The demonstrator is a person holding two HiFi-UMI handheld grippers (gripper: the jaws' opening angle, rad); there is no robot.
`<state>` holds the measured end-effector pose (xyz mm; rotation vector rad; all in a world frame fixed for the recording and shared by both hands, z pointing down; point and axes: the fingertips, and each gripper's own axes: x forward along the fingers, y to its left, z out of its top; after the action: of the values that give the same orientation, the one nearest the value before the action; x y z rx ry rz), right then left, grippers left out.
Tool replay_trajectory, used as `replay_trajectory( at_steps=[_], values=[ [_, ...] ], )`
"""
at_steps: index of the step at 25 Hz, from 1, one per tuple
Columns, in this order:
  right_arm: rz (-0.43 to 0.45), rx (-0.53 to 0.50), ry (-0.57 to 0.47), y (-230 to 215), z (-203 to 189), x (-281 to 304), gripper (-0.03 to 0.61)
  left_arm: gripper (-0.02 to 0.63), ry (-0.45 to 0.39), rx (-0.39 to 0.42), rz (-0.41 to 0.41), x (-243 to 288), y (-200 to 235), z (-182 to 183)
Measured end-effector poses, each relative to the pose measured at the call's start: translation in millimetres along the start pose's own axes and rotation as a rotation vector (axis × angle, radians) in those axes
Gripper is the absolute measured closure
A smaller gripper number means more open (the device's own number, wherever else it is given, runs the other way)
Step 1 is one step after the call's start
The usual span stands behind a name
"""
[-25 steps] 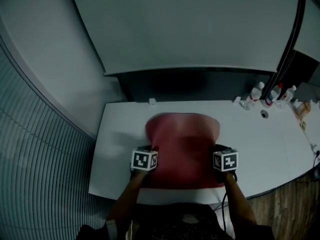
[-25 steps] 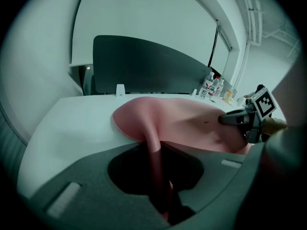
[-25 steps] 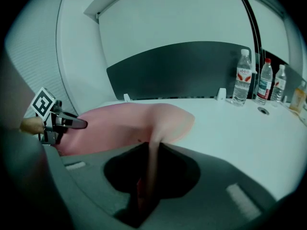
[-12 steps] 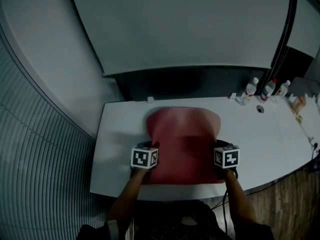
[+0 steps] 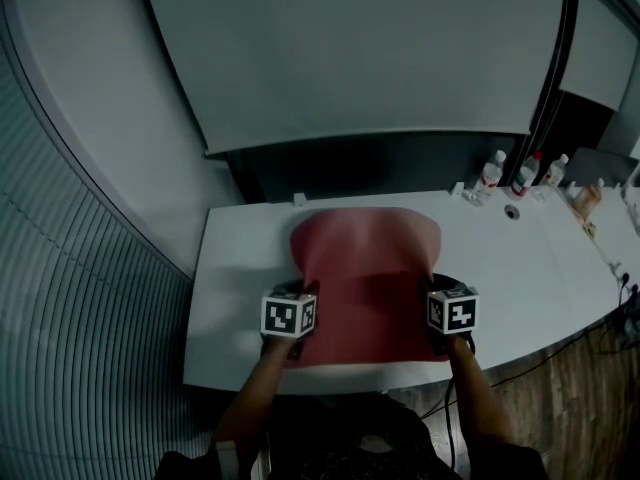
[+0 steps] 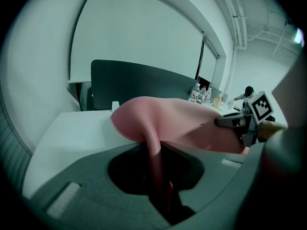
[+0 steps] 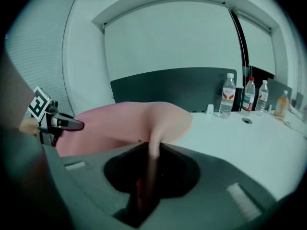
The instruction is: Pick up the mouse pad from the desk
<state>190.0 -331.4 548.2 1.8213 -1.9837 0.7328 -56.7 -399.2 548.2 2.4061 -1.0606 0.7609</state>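
A white desk [image 5: 230, 298] stands against a dark panel [image 5: 380, 168], with a large pale wall [image 5: 350, 58] above it. A ribbed grey surface [image 5: 70, 318] curves down the left side. Wooden floor [image 5: 580, 418] shows at the lower right. Bottles [image 5: 488, 175] stand at the desk's far right, near a black pole [image 5: 553, 68]. The light is dim.

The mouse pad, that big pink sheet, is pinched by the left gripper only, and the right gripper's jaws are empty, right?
Not quite: the jaws of the right gripper are not empty. The right gripper view shows them shut on the edge of the mouse pad, so it and the left gripper both pinch the pad.
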Motion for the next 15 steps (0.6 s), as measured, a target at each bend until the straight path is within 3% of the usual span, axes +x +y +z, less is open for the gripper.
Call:
replay_trajectory(
  at_steps=[7, 15],
  values=[
    [-0.029, -0.039, -0.041, 11.2, 8.8, -18.2, 0.517, 0.549, -0.038, 0.018, -0.010, -21.0, -2.5, 6.0],
    [-0.063, -0.008, -0.058, 24.1, 4.8, -37.8, 0.517, 0.549, -0.082, 0.035, -0.024, -41.5, -4.9, 10.0]
  ],
)
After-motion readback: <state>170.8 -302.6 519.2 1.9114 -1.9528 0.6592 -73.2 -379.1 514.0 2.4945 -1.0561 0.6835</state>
